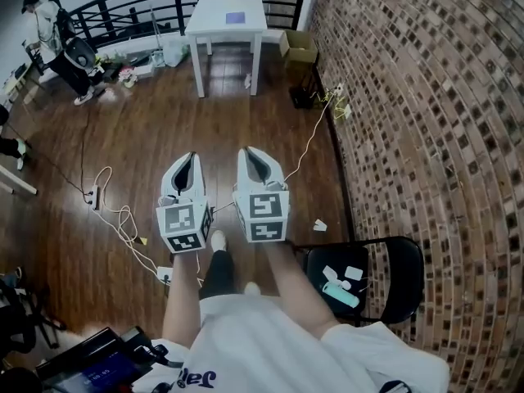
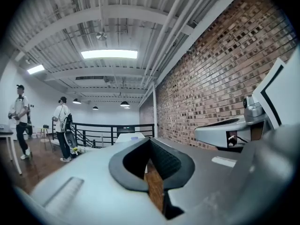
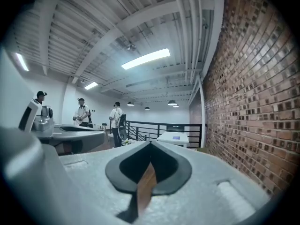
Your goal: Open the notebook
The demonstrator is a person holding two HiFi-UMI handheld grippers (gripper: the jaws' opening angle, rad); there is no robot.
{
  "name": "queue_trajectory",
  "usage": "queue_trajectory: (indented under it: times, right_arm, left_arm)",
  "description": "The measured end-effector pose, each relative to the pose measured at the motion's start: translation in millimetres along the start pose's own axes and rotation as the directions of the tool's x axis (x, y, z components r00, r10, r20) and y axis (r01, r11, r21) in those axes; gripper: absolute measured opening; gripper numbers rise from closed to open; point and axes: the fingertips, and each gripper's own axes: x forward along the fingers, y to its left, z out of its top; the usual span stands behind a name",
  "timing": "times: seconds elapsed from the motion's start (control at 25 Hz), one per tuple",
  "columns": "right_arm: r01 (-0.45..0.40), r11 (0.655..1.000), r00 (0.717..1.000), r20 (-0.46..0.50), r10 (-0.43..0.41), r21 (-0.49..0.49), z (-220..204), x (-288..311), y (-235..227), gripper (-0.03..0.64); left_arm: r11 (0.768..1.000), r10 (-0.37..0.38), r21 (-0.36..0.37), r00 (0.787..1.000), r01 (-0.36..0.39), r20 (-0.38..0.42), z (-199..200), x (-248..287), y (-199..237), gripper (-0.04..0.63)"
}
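Left gripper (image 1: 193,157) and right gripper (image 1: 248,151), both clenched empty, well short of the table (image 1: 209,15); notebook (image 1: 235,18) lies on it.

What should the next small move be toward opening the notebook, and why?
Probably step closer to the white table across the wooden floor. The flat bluish item on it, likely the notebook, lies far beyond both grippers. The left gripper and right gripper are held out level above the floor, jaws together and empty.
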Motion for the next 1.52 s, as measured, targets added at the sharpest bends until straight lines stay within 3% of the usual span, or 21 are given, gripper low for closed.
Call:
queue_trajectory:
  times: [0.32, 0.48, 0.6, 0.76, 0.96, 1.08, 1.36, 1.52]
  right_arm:
    - [0.05, 0.998, 0.999, 0.017, -0.05, -0.045, 25, 127, -24, -0.014]
    - [0.075, 0.995, 0.997, 0.028, -0.073, -0.065, 45, 189, -29, -0.014]
    - [0.083, 0.992, 0.996, 0.0, -0.084, -0.095, 46, 230, -19, -0.013]
    - [0.103, 0.994, 0.994, -0.016, -0.104, -0.048, 43, 265, -16, -0.012]
    - [0.071, 0.997, 0.996, -0.058, -0.072, -0.006, 30, 298, -33, -0.009]
    - [0.056, 0.998, 0.997, -0.061, -0.055, 0.017, 26, 328, -56, -0.009]
    - [0.016, 0.999, 0.998, -0.067, -0.014, 0.032, 31, 429, -109, -0.009]
    - [0.03, 0.999, 0.999, -0.014, -0.029, 0.045, 68, 492, -166, -0.009]
  left_arm:
    - [1.0, 0.021, -0.001, 1.0, -0.021, 0.014, 3, 123, 72, 0.005]
    - [0.998, -0.008, 0.055, 0.999, 0.006, 0.033, 19, 172, 104, 0.005]
    - [0.998, -0.038, 0.061, 0.998, 0.035, 0.053, 26, 198, 130, 0.006]
    - [0.997, -0.058, 0.048, 0.997, 0.055, 0.057, 24, 226, 156, 0.008]
    - [0.997, -0.062, 0.036, 0.998, 0.062, 0.005, 14, 267, 164, 0.012]
    - [0.992, -0.122, 0.0, 0.992, 0.122, -0.02, 10, 306, 154, 0.015]
    - [0.98, -0.193, -0.042, 0.981, 0.194, 0.017, 15, 413, 150, 0.015]
    - [0.993, -0.116, 0.014, 0.992, 0.116, 0.046, 40, 490, 166, 0.015]
